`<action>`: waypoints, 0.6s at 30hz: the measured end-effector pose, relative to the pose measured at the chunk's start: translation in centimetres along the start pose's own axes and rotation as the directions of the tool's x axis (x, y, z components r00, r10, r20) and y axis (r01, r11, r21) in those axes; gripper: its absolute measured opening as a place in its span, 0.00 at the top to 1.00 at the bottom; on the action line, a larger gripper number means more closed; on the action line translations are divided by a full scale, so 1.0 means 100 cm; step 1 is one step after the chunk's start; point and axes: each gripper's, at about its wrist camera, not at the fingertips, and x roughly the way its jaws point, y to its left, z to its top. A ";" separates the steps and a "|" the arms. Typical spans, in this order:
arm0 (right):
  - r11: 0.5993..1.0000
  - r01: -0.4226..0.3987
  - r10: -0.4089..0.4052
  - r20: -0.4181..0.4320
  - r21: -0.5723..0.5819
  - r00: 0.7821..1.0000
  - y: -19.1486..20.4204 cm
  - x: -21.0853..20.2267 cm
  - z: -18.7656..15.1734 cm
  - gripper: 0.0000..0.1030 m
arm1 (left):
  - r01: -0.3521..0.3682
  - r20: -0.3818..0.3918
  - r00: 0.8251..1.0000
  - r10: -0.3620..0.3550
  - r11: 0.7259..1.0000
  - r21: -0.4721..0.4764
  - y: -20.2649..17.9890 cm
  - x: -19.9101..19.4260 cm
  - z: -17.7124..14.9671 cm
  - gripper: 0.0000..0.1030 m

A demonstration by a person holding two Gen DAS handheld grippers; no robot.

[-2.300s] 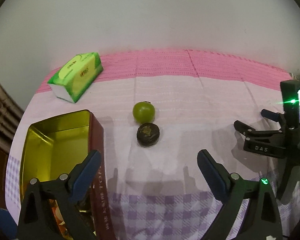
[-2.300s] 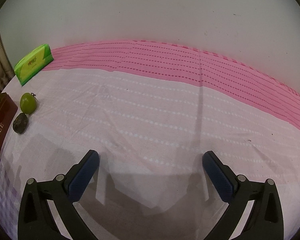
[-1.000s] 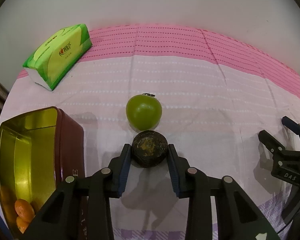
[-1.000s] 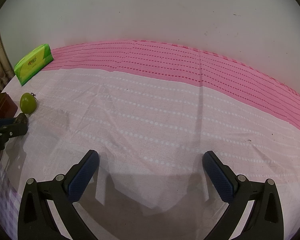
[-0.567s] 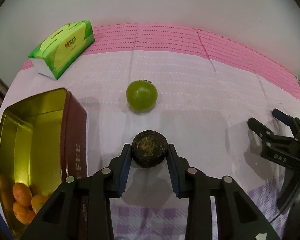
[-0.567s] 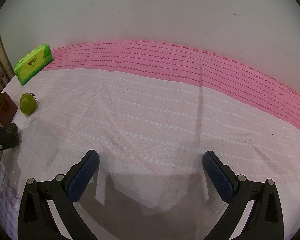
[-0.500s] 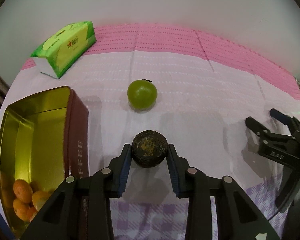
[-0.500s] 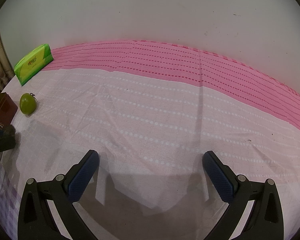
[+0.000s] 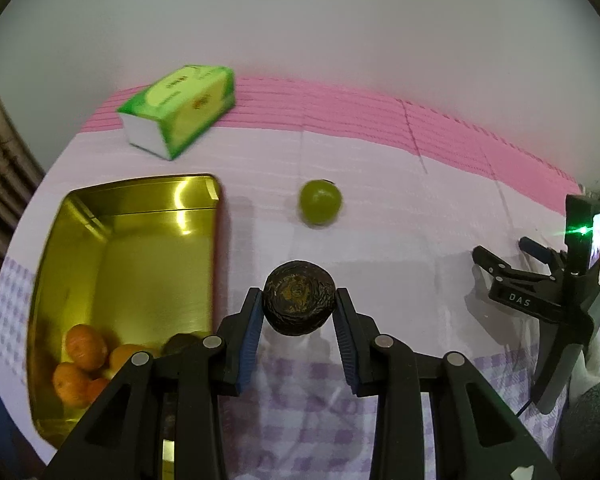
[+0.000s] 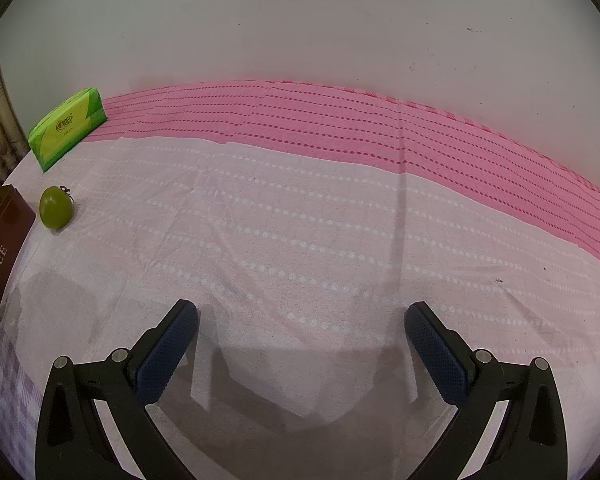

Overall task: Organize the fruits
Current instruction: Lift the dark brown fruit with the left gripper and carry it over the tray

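We have the left gripper (image 9: 299, 320) clamped on the dark fruit (image 9: 299, 298) at lower centre, likely bound for the tin (image 9: 76, 208) at left. Our right gripper (image 10: 300, 344) hangs open; the green fruit (image 9: 320, 202) waits on the cloth, upper centre.

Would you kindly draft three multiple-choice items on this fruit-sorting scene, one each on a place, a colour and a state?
1. Where is the dark wrinkled fruit?
A. Inside the tin
B. Between the left gripper's fingers
C. On the tissue pack

2. What colour is the fruit lying alone on the tablecloth?
A. Green
B. Red
C. Orange

3. How is the right gripper?
A. Shut on a fruit
B. Shut on nothing
C. Open, holding nothing

Answers: 1 B, both blue pads press its sides. 2 A, the round fruit beside the gold tin is green. 3 C, its fingers stand wide apart over bare cloth.
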 end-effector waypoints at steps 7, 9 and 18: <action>1.000 0.000 0.000 0.000 0.000 1.000 0.000 0.000 0.000 0.00 | -0.071 0.016 0.997 0.071 0.996 -0.048 0.035 -0.016 -0.005 0.69; 1.000 0.000 0.000 0.000 0.000 1.000 0.000 0.000 0.000 0.00 | -0.091 0.020 0.996 0.092 0.994 -0.056 0.045 -0.020 -0.007 0.69; 1.000 0.000 0.000 0.000 0.000 1.000 0.000 0.000 0.000 0.00 | -0.224 0.014 0.974 0.227 0.969 -0.104 0.104 -0.035 -0.023 0.69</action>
